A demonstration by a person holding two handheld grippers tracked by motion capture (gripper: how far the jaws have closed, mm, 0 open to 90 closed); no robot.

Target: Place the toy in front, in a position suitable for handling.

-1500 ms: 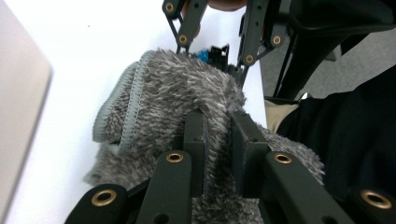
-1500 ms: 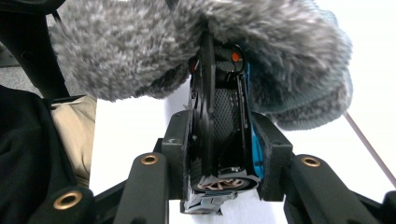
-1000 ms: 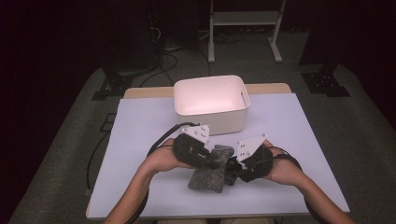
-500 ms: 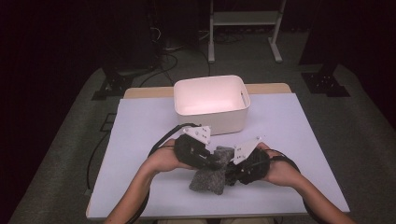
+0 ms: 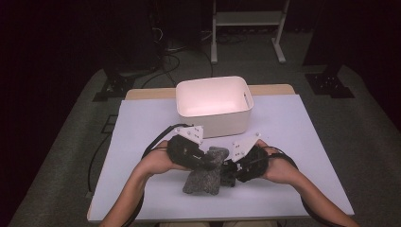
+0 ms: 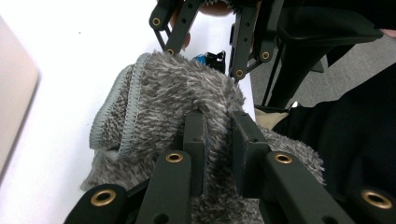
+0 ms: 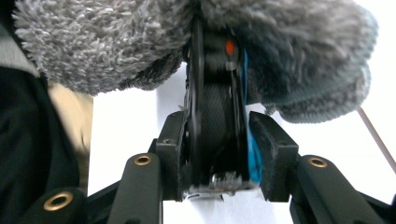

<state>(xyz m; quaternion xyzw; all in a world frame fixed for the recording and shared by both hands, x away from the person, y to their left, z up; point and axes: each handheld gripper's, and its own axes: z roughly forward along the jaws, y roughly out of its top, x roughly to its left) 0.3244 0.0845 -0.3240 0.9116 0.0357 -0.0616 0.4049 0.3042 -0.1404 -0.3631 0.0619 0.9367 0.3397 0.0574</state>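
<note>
Nearest, at the front edge of the table point(image 5: 142, 123): grey fluffy cloth point(image 6: 177, 88), lifted partly off the surface between the two hands, its lower end bunched on the white tabletop.

Pinched in the left gripper point(image 6: 219, 116), jaws clenched tight on a fold of the pile. Deep, shaggy, mottled grey fibre with a flat stitched hem along one edge. Judged light, limp and compressible. Not fragile or slippery, but likely to sag and slide out of a shallow nip. Best taken deep into a doubled fold or at the firmer hem, not by the loose fibre tips.

Just beside it, caught in the right gripper point(image 7: 217, 140): a black hard piece point(image 7: 215, 93), narrow and upright. Blue along one side, a small orange spot near the top, upper end buried in the cloth. Jaws just been closing, now pressed on both flanks of this piece. Judged rigid and smooth, so prone to twisting if held off-centre; better gripped across its flat sides, as here.

Farther back, mid-table: white bin point(image 5: 217, 124). Rounded corners, smooth matt plastic walls, apparently stiff, open top, a slot handle in one end. Well apart from the cloth.
</note>
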